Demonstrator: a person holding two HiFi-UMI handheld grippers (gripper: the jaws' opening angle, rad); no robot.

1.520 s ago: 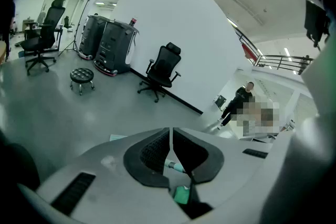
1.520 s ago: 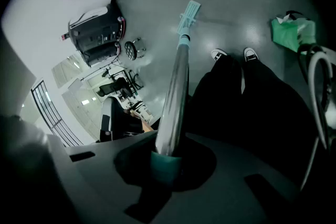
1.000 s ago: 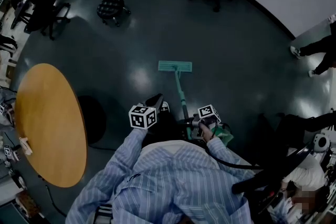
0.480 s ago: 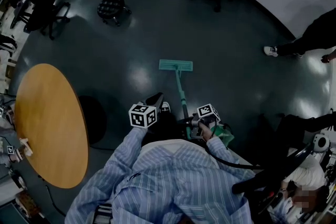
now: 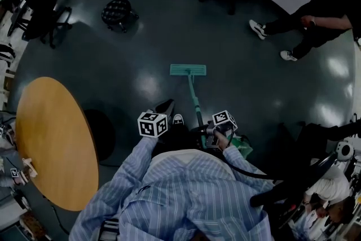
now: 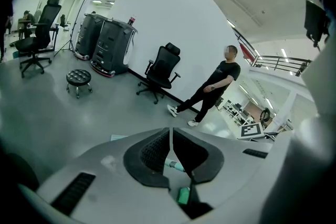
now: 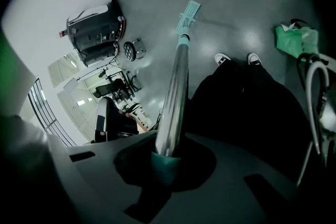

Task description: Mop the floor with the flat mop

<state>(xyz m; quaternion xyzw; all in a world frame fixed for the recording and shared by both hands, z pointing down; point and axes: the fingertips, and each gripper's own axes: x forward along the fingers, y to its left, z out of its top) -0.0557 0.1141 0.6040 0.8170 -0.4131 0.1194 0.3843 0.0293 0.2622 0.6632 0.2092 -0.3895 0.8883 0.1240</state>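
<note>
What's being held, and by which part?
The right tongs grip the flat mop at its handle's teal upper end; the left tongs are shut, empty.

lab/office space, swivel chairs (image 6: 159, 73), equip. carts (image 6: 107, 44), round wood table (image 5: 53, 144)

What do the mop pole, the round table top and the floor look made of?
The mop pole looks like bare metal: silvery, with a long highlight. The round table top: wood or wood-look laminate, even orange-brown, matt. The floor: smooth hard coating, glossy, reflecting lamps.
</note>
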